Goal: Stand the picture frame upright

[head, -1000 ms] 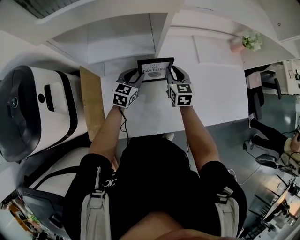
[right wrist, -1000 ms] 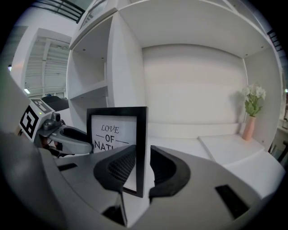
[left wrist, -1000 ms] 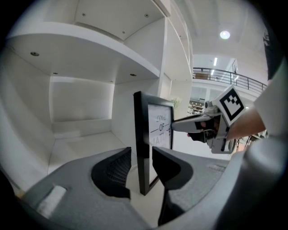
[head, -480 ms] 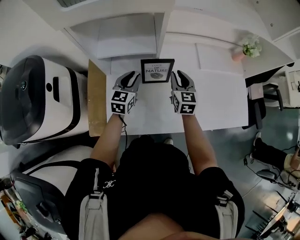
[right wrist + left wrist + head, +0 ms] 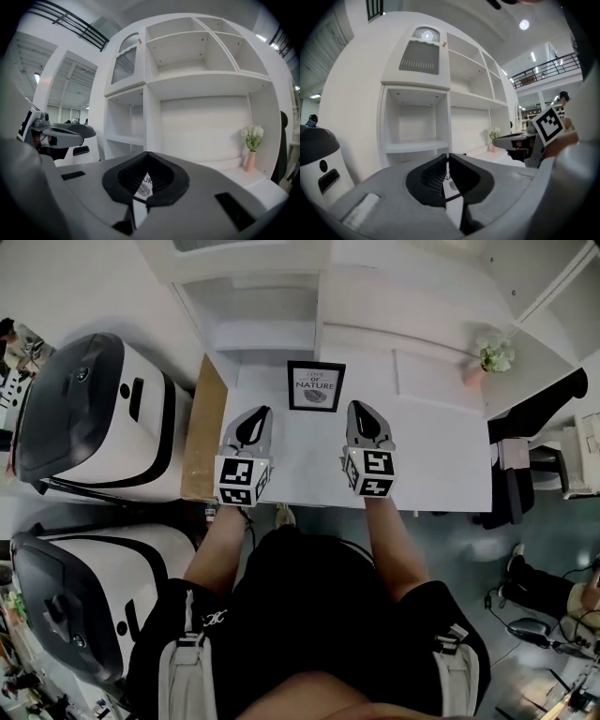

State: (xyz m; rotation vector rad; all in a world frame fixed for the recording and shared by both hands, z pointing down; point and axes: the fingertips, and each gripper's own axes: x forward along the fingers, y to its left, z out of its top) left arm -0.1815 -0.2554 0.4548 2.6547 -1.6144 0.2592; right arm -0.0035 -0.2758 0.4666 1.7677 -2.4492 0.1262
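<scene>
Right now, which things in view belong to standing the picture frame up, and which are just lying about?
Job: picture frame, standing on the white table; left gripper, jaws just closing, nothing between them; right gripper, shut, empty.
Lying about: vase of flowers; white shelves; two white machines; wooden board.

One picture frame (image 5: 316, 386). Two grippers, namely left gripper (image 5: 260, 414) and right gripper (image 5: 360, 411), each with jaws just closed together on nothing. Two marker cubes (image 5: 241, 482) (image 5: 369, 472), one per gripper. Two bulky white-and-black machines (image 5: 94, 418) (image 5: 80, 601), one beside the other. One white table (image 5: 441, 465), with one wooden panel (image 5: 200, 442) along its edge. One pink vase (image 5: 472, 377) holding one bunch of pale flowers (image 5: 495, 352). One white shelf unit (image 5: 272, 320). One dark chair (image 5: 536, 413).
</scene>
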